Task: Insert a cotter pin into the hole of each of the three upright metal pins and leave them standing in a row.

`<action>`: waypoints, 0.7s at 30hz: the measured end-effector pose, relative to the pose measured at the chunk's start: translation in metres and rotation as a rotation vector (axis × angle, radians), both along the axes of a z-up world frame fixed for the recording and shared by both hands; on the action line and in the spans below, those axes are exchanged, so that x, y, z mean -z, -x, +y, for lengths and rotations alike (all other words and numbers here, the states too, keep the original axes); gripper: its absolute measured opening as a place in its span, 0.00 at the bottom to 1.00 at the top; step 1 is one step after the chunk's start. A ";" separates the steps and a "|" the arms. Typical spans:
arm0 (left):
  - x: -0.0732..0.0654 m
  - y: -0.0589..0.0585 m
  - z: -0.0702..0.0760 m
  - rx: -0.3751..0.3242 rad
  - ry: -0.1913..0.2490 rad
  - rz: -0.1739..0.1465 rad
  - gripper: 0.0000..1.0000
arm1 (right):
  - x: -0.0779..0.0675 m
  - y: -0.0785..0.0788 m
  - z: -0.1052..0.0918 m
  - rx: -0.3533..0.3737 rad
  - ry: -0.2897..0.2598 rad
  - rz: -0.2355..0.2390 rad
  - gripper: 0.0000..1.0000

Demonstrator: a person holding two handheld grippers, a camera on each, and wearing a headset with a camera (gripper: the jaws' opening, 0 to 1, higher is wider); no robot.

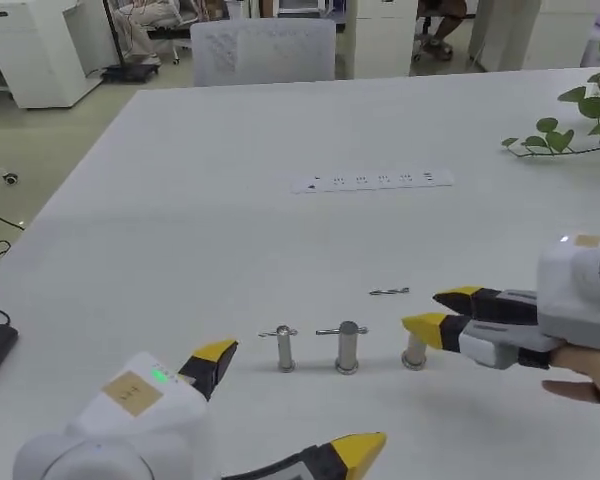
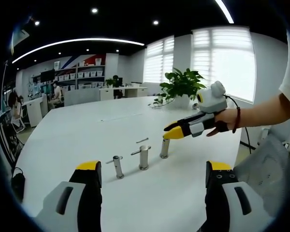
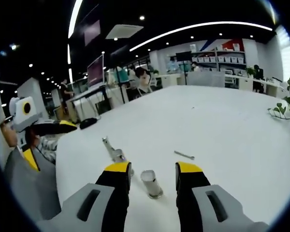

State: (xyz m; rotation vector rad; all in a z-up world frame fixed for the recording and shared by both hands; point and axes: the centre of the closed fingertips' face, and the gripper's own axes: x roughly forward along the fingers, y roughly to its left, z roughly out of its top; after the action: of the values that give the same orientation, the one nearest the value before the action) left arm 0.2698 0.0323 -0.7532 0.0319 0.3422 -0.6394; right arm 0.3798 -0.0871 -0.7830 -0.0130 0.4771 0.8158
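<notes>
We see right gripper [image 1: 438,310] jaws apart, bare third pin [image 1: 414,352] upright between them, lower right of head view; loose cotter pin [image 1: 389,292] lies flat just above. Left gripper [image 1: 292,398] jaws apart, farther.

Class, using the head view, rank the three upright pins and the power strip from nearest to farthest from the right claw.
1. Right pin, between the right claw jaws.
2. Middle pin, beside it.
3. Left pin, row's far end.
4. Power strip, far behind the row.
</notes>
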 end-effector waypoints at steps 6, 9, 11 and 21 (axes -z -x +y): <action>-0.002 -0.001 0.000 0.009 -0.009 -0.012 0.90 | -0.010 -0.011 -0.005 -0.035 0.063 -0.001 0.38; -0.002 -0.001 0.000 0.018 -0.011 -0.013 0.90 | -0.005 -0.015 -0.007 -0.067 0.110 0.025 0.36; -0.001 -0.001 0.000 0.023 -0.021 -0.009 0.90 | -0.002 -0.020 -0.007 -0.077 0.130 0.039 0.36; -0.001 -0.001 0.002 0.040 -0.023 -0.018 0.88 | 0.023 -0.037 -0.004 -0.180 0.277 0.062 0.33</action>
State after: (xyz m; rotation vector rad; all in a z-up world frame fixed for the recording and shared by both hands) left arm 0.2713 0.0342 -0.7517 0.0662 0.3325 -0.6743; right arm 0.4166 -0.0911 -0.8064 -0.2913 0.6516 0.9226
